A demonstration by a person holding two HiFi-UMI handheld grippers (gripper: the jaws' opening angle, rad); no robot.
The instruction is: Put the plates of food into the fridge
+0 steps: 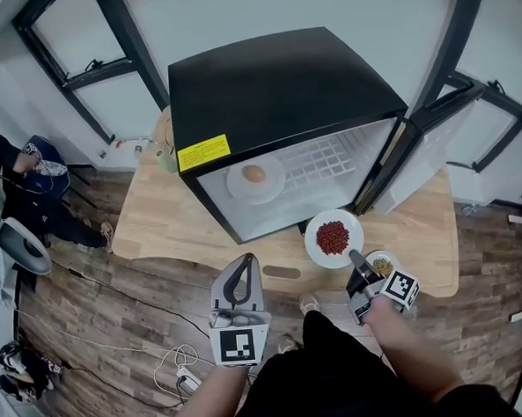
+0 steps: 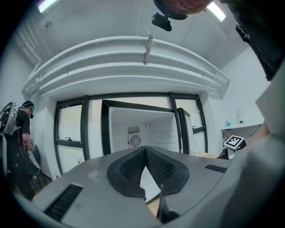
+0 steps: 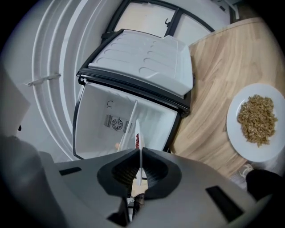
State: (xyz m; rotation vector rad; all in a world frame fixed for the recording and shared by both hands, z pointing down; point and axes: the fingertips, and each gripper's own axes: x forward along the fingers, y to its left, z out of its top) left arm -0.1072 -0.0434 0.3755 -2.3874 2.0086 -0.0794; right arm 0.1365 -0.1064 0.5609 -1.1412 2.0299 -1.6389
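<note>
My right claw (image 3: 139, 153) is clamped on the near rim of a round white plate (image 3: 137, 133), which its own camera sees edge-on as a thin white line between the pads. From the head view the same plate (image 1: 313, 244) carries a heap of small red food bits (image 1: 332, 237) and sits in the right claw (image 1: 353, 257) just in front of the open mouth of the black mini fridge (image 1: 280, 83), towards its right side. Just right of and nearer than that plate, a second white plate (image 3: 236, 138) with yellow-brown grains (image 3: 257, 118) lies on the light wooden bench (image 3: 213, 80), partly covered by my claw in the head view. My left claw (image 2: 145, 150) has its pads closed tip to tip with nothing in them; it hangs to the left of the right one (image 1: 246, 259), near the bench's near edge and facing the fridge. Inside the fridge, a third white plate (image 1: 238, 189) with one pale brown rounded item (image 1: 253, 173) rests at the left of the white wire shelf (image 1: 324, 160). The fridge door (image 1: 416, 150) stands open on the right, its white inner face showing. Far left, a person (image 1: 12, 174) is on the wood-plank floor (image 1: 117, 309).
</note>
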